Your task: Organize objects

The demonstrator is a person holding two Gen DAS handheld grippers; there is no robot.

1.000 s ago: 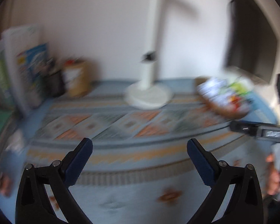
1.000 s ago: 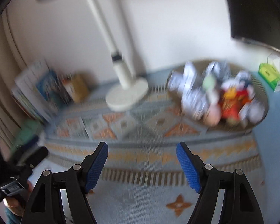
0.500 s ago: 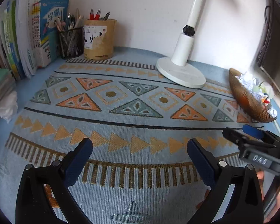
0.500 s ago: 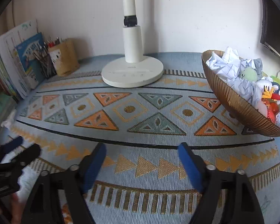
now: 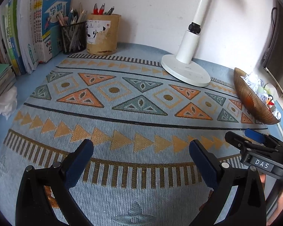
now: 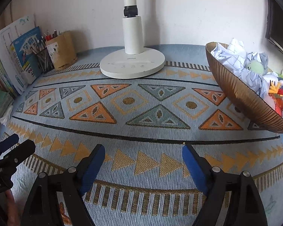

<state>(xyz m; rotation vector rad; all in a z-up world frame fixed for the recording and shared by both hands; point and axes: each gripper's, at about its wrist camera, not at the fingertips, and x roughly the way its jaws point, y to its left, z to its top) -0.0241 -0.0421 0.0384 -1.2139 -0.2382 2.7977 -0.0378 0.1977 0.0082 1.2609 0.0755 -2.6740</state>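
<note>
My left gripper (image 5: 141, 145) hangs open over the patterned blue mat (image 5: 137, 124), with nothing between its fingers. My right gripper (image 6: 143, 149) is open too, above the mat's front band, also with nothing in it. Each gripper shows at the edge of the other's view: the right gripper (image 5: 241, 134) at right, the left gripper (image 6: 15, 143) at lower left. A ribbed brown bowl (image 6: 241, 96) stands at the right end of the mat, holding crumpled paper balls (image 6: 230, 54) and small plush toys (image 6: 277, 90). A crumpled white tissue (image 5: 6, 103) lies off the mat's left edge.
A white desk lamp (image 6: 132, 64) stands on its round base at the back of the mat. At the back left are a mesh pen cup (image 5: 73, 37), a bamboo pen holder (image 5: 102, 35) and upright books (image 5: 45, 28). A dark monitor (image 5: 279, 43) stands at far right.
Both views went from blurred to sharp. Both grippers came down and tilted toward the mat, then held still. The right gripper's jaws stand slightly wider than a second ago.
</note>
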